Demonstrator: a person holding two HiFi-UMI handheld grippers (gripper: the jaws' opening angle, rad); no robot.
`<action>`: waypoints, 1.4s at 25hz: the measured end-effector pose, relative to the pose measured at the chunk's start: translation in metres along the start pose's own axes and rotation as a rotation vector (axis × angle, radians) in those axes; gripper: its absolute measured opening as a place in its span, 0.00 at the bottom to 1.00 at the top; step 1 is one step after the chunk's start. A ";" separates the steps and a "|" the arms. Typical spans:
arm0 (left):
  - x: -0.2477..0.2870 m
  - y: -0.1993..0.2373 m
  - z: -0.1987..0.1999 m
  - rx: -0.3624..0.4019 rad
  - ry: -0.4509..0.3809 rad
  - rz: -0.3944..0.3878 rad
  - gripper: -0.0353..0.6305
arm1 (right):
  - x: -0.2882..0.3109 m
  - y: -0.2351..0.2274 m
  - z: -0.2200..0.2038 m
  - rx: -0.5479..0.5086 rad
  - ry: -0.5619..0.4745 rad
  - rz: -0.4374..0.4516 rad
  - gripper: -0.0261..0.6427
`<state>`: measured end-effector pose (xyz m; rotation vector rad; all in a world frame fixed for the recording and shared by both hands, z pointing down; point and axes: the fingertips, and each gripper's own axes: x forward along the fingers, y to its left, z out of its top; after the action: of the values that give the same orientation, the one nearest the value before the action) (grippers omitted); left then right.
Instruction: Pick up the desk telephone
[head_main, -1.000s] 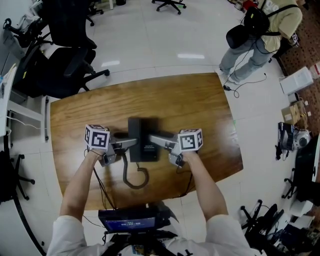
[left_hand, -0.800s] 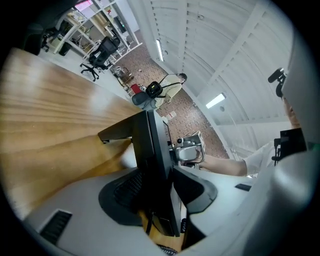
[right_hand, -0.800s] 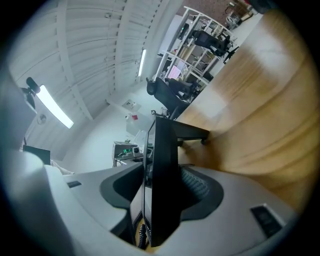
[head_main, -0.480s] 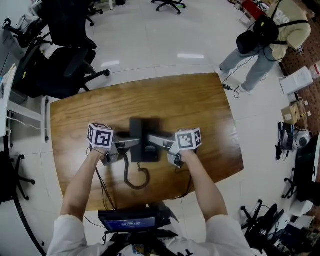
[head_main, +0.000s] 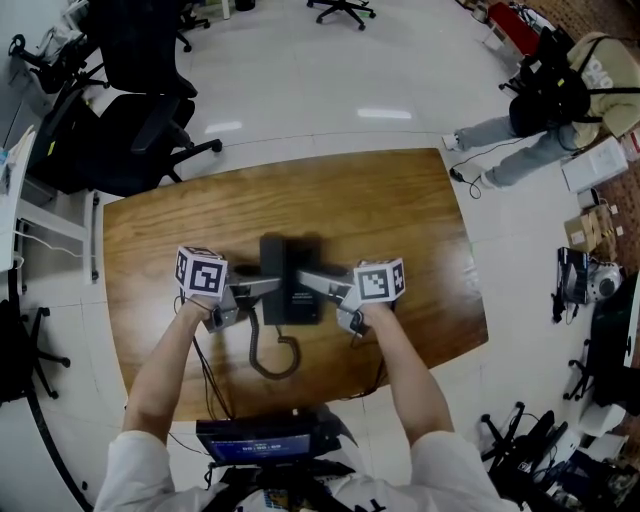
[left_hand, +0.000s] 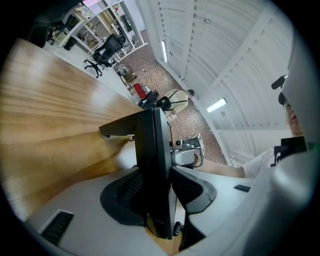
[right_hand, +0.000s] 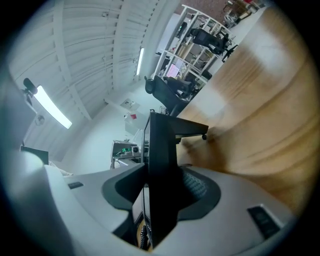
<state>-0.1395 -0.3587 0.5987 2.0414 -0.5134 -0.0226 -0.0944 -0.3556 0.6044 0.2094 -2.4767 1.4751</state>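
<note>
The black desk telephone (head_main: 282, 252) lies on the wooden table (head_main: 400, 220), and its coiled cord (head_main: 270, 355) trails toward me. My left gripper (head_main: 268, 287) grips the phone's left side and my right gripper (head_main: 305, 280) its right side. In the left gripper view the phone's thin black edge (left_hand: 155, 150) stands between the left gripper's (left_hand: 167, 200) pads, which press on it. The right gripper view shows the same: the phone's edge (right_hand: 162, 150) is clamped in the right gripper (right_hand: 160, 200). Both pairs of jaws have just been closing on the phone.
Black office chairs (head_main: 130, 110) stand beyond the table's far left corner. A person with a backpack (head_main: 560, 90) stands on the floor at the far right, near boxes and gear (head_main: 590, 260). A dark device (head_main: 265, 440) hangs at my waist below the near table edge.
Both grippers and the phone stay where they were. The person at the far right has walked farther right.
</note>
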 end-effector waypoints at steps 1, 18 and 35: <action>-0.001 -0.001 0.001 0.000 -0.005 0.000 0.30 | 0.000 0.002 0.001 -0.006 -0.004 0.002 0.33; -0.008 -0.062 0.015 0.136 -0.056 0.031 0.30 | -0.026 0.052 0.013 -0.138 -0.058 0.044 0.33; -0.018 -0.178 -0.011 0.302 -0.176 0.085 0.30 | -0.083 0.140 -0.016 -0.320 -0.037 0.105 0.33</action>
<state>-0.0912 -0.2678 0.4516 2.3223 -0.7507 -0.0788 -0.0473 -0.2749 0.4698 0.0467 -2.7449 1.0955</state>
